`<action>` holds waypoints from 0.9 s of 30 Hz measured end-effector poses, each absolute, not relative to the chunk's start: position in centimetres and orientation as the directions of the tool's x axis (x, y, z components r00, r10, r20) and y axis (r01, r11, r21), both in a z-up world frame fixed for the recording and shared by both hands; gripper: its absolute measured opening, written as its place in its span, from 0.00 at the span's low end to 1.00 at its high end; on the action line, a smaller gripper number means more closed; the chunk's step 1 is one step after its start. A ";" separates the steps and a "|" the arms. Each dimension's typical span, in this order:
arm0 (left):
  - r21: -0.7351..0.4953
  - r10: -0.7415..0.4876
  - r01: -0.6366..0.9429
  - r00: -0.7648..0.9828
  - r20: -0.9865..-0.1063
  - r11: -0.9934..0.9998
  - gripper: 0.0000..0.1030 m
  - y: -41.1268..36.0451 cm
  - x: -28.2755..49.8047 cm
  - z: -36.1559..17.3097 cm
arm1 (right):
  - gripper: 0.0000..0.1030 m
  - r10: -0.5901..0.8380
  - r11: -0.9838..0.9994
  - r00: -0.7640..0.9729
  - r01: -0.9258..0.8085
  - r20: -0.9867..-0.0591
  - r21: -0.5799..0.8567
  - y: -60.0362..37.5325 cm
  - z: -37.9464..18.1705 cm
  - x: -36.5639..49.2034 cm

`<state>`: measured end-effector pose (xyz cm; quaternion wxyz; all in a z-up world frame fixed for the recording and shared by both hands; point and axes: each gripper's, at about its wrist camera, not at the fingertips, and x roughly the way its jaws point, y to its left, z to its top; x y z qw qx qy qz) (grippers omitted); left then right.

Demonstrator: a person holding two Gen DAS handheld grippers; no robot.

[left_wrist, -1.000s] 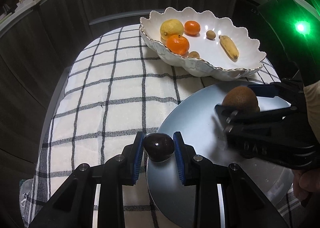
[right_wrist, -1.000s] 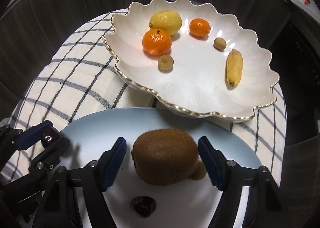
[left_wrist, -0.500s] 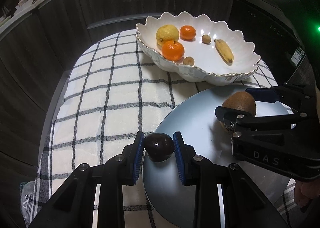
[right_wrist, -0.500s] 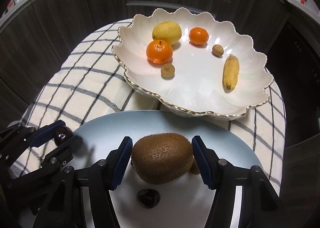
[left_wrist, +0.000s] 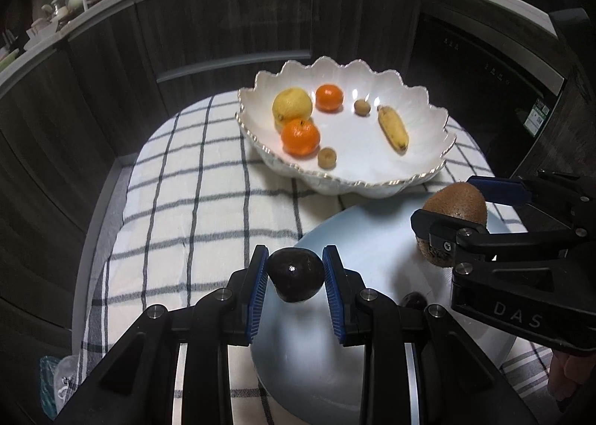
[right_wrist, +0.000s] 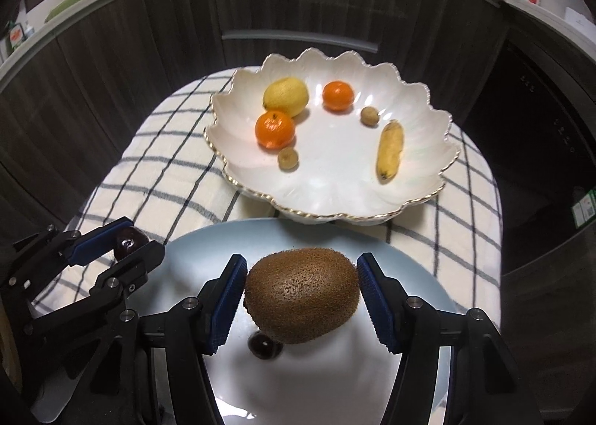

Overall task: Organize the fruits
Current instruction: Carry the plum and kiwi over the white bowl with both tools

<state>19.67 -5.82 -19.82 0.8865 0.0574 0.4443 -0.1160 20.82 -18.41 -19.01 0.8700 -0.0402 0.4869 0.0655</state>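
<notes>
While both pairs of blue pads are pressed on fruit, I look first at the left gripper [left_wrist: 295, 274], low in the middle of its own view: it is closed tight on a small dark round fruit [left_wrist: 296, 275], which hangs clear above the edge of the pale blue plate [left_wrist: 365, 238]. The right gripper [right_wrist: 301, 300], low in the middle of the right wrist view, holds the kiwi [right_wrist: 301, 294] across its long side. Its jaws stand wider, because the kiwi is a wide thing, and the fruit is clearly off the plate, with its shadow below.

One more small dark fruit [right_wrist: 263, 345] lies on the plate under the kiwi. Beyond the plate, in the upper middle of both views, stands the white scalloped bowl [right_wrist: 335, 201] on the checked cloth [left_wrist: 178, 201]. Inside it are a lemon [right_wrist: 286, 96], two oranges, two small brown fruits and a little banana [right_wrist: 389, 151].

I judge that both fruits are to go into this bowl. To do it well, each hand should pass over the gold rim with room to spare, go low over a free white area in the centre, and open only near the bottom, so the round fruits do not roll against the others. The two grippers should keep apart on the way.
</notes>
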 end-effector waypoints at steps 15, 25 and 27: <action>0.005 -0.180 0.269 0.656 -0.733 0.963 0.29 -7.1 24.3 -15.2 | 0.60 0.063 0.996 0.594 -0.090 -0.802 0.012 -20.4 -15.1 23.2; 0.001 -0.205 0.291 0.677 -0.707 0.957 0.29 -8.5 28.3 -14.1 | 0.60 0.042 0.999 0.618 -0.046 -0.785 0.017 -21.9 -14.3 26.3; 0.000 -0.209 0.294 0.677 -0.706 0.956 0.29 -8.6 28.8 -14.1 | 0.60 0.040 0.999 0.619 -0.040 -0.784 0.020 -22.1 -14.5 27.0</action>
